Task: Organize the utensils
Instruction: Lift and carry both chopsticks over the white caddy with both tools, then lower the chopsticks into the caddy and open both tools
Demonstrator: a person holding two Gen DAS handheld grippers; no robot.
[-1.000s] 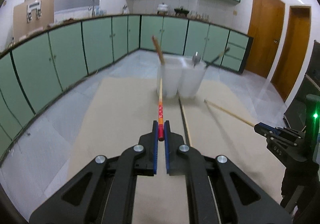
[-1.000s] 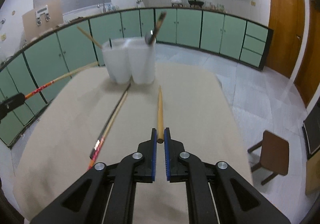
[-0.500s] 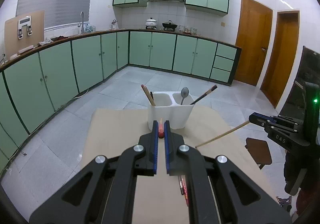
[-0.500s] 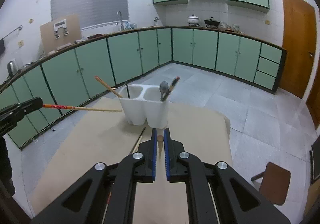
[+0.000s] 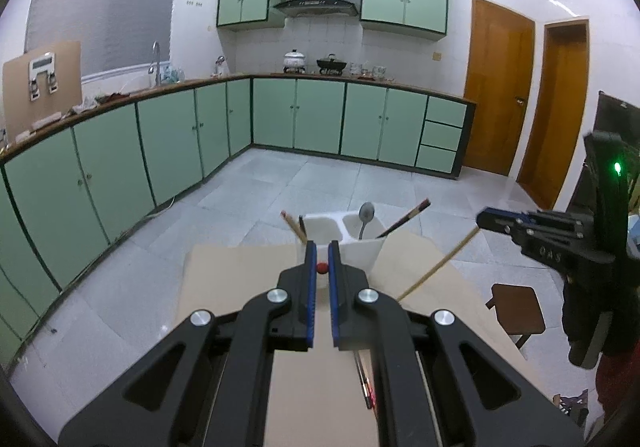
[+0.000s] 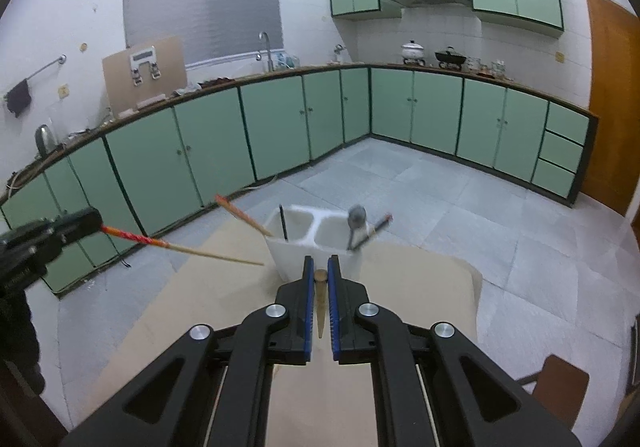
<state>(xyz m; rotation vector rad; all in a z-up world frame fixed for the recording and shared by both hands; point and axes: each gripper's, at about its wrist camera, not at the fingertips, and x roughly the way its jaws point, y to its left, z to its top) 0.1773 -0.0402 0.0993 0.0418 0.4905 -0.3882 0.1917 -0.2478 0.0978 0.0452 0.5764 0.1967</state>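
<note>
A white two-compartment utensil holder [image 5: 352, 235] [image 6: 308, 235] stands at the far end of the table. It holds chopsticks, a spoon [image 5: 365, 217] and a dark stick. My left gripper [image 5: 322, 267] is shut on a red-ended chopstick [image 5: 321, 268], seen end-on; the right wrist view shows it pointing at the holder [image 6: 180, 247]. My right gripper [image 6: 320, 277] is shut on a plain wooden chopstick [image 6: 321, 299], which also shows in the left wrist view [image 5: 440, 265]. Both grippers are raised above the table, short of the holder.
The beige table [image 5: 224, 271] has more chopsticks lying on it [image 5: 366, 383]. A brown stool [image 5: 518, 313] stands right of the table. Green kitchen cabinets [image 5: 160, 143] run along the walls, and wooden doors [image 5: 500, 87] are at the right.
Both grippers have lifted their chopsticks off the table and risen, tilting up. The holder now sits lower and smaller in both views.
</note>
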